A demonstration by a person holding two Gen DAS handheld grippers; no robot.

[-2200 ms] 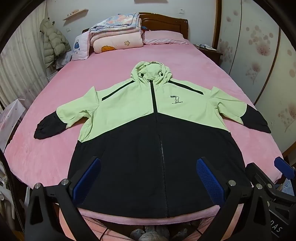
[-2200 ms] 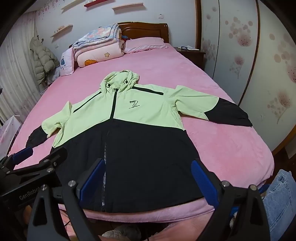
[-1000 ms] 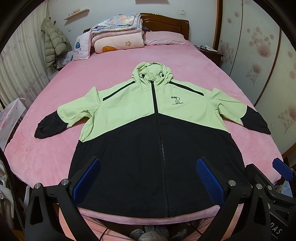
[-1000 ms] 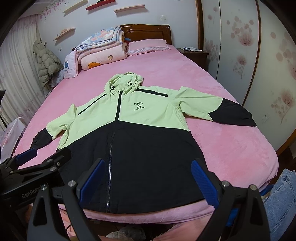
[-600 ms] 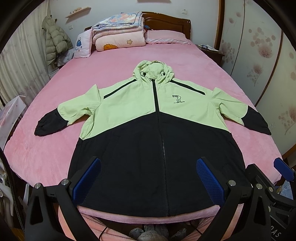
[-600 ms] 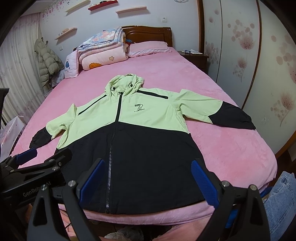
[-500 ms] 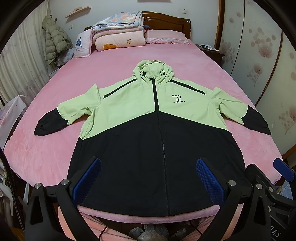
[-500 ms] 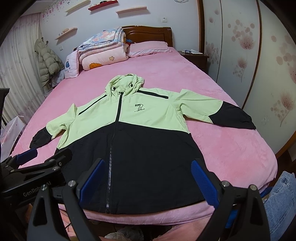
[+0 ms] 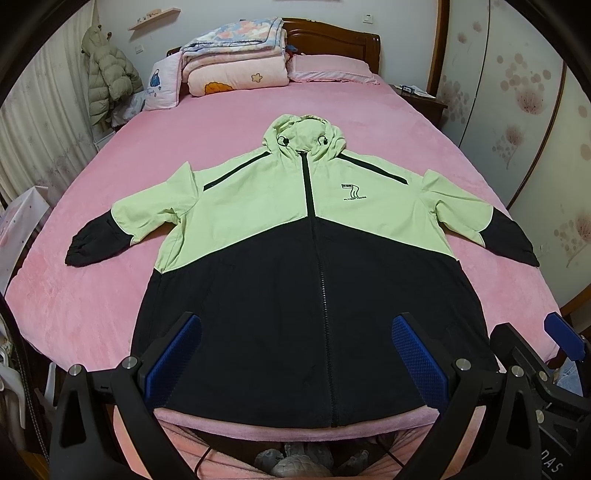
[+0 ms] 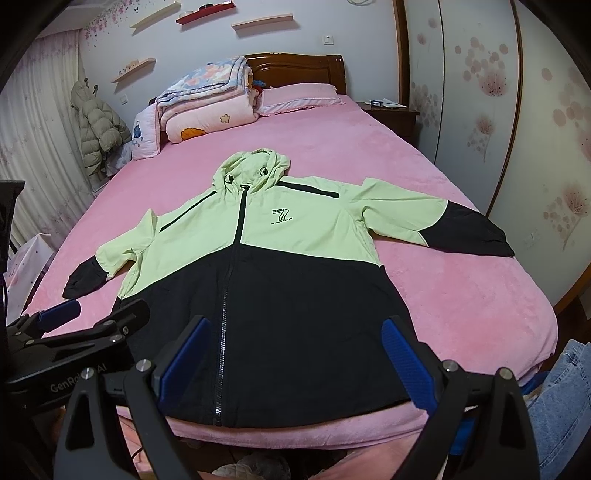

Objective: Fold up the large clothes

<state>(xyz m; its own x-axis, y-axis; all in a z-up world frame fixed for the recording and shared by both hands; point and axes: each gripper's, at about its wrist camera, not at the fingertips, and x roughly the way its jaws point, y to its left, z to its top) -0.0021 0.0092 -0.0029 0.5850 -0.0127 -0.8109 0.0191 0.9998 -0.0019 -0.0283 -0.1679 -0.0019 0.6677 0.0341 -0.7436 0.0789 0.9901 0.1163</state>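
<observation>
nothing moved, one jacket (image 9: pixel 310 266), two open hand-held grippers (image 9: pixel 295 354)

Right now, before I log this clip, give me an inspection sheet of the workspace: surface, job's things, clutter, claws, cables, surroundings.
Surface: bed with a pink cover, smooth.
Job's things: jacket, green over black, lies face up, zipped, both sleeves spread out, hood toward the headboard, hem at the near edge; no fold made.
Clutter: folded quilts and a pillow at the head of the bed, apart from the jacket.
Claws: left claw and right claw both open, above the hem, holding nothing.
Cables: a thin dark cable below the bed's near edge.
Surroundings: puffy coat hanging at left, nightstand, wall shelves, curtain.
</observation>
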